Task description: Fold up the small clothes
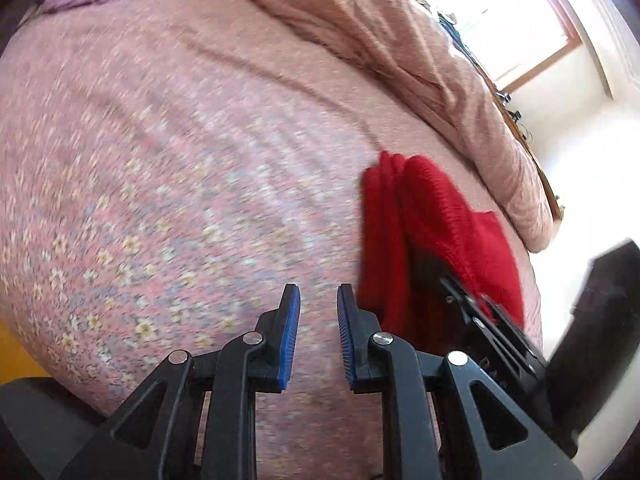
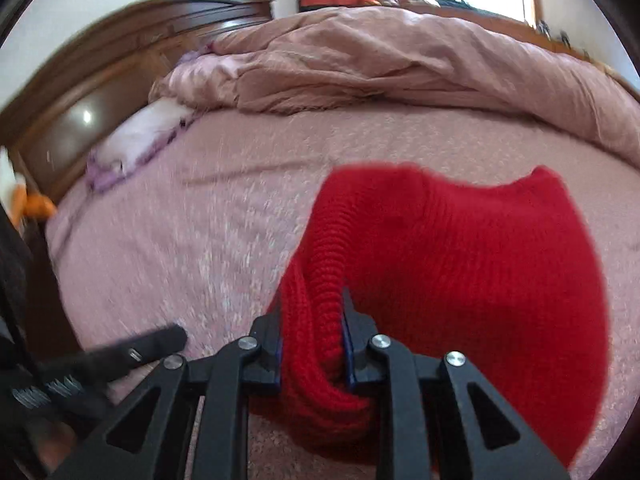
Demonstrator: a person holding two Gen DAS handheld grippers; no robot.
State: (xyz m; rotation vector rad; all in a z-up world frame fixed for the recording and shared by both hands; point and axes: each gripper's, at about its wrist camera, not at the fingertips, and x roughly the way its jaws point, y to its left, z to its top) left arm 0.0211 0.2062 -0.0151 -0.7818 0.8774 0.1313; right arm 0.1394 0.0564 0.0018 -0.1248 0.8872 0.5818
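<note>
A red knitted garment (image 2: 460, 256) hangs bunched over the pink floral bed sheet (image 2: 200, 220). My right gripper (image 2: 313, 320) is shut on a thick fold of it and holds it above the bed. In the left wrist view the same garment (image 1: 432, 232) hangs at the right, with the right gripper's black body (image 1: 480, 312) in it. My left gripper (image 1: 318, 304) is open and empty, just left of the garment, over the sheet (image 1: 180, 180).
A rumpled pink duvet (image 2: 400, 68) lies heaped along the far side of the bed and shows in the left wrist view (image 1: 400, 40). A pale pillow (image 2: 136, 136) and a dark wooden headboard (image 2: 120, 56) are at the left. A bright window (image 1: 500, 12) is beyond.
</note>
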